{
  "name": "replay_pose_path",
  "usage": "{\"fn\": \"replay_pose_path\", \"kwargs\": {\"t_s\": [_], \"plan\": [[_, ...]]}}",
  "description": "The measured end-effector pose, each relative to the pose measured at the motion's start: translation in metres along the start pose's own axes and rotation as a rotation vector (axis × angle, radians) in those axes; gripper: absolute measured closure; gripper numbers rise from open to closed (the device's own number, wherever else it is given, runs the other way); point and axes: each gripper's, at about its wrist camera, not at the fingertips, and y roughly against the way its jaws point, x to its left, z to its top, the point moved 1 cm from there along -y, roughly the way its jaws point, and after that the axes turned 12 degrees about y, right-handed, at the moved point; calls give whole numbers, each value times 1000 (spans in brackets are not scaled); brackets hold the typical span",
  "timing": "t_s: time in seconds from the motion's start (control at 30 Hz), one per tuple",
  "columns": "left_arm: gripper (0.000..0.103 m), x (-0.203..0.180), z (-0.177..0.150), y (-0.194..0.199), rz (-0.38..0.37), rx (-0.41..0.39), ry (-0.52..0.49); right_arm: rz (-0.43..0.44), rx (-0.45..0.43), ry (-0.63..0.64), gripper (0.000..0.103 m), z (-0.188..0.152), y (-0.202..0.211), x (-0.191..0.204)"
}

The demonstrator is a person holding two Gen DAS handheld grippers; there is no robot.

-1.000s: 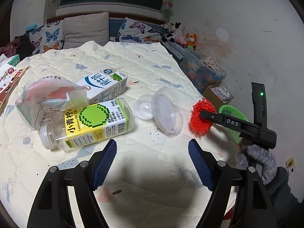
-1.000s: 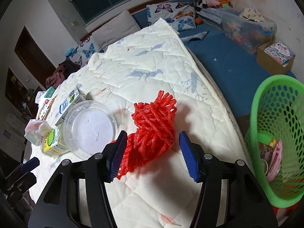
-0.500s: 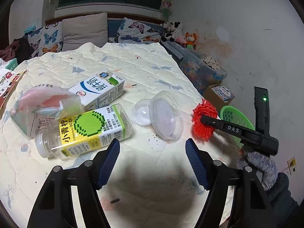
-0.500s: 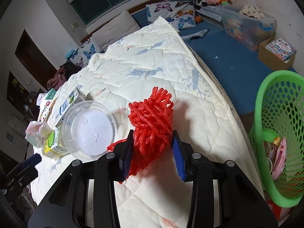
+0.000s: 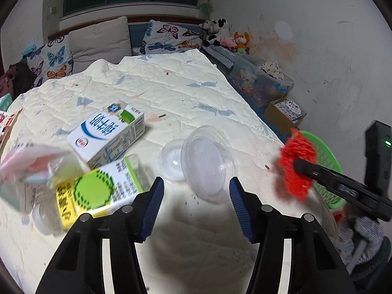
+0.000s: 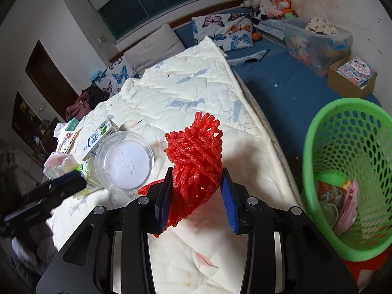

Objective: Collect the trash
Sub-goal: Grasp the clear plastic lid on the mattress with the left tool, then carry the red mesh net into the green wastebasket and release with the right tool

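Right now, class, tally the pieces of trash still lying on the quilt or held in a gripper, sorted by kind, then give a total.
Red foam net, clamped in the right gripper: 1
Clear plastic containers: 1
Milk cartons: 1
Drink bottles, yellow-green label: 1
Crumpled plastic bags: 1
Total: 5

The right gripper (image 6: 197, 191) has clamped onto the red foam net (image 6: 196, 156) and lifted it. The left gripper (image 5: 194, 197) has been narrowing, nothing between, nearing the clear plastic lid (image 5: 208, 165) at frame centre.
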Motion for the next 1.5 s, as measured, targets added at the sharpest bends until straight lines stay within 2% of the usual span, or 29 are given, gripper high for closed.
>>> {"fn": "replay_pose_path", "kwargs": {"t_s": [0.3,0.57,0.73,0.87,1.03,1.2,1.5], "plan": [[62,0,16,-35,26,52,-5,-23,-36,-3,65,-11,34,-10],[65,9,27,-47,6,71,39,-53,-45,-25,65,-22,50,-24],[76,15,30,-47,-2,73,59,-67,-44,-42,65,-28,54,-31],[93,17,30,-46,-7,70,62,-74,-45,-54,65,-32,55,-35],[93,13,27,-42,-1,57,52,-88,-51,-62,65,-35,60,-40],[93,5,26,-27,-34,40,49,-124,-58,-74,65,-38,69,-53],[93,-37,27,0,-128,20,-8,-263,-65,-120,65,-48,97,-104]]}}
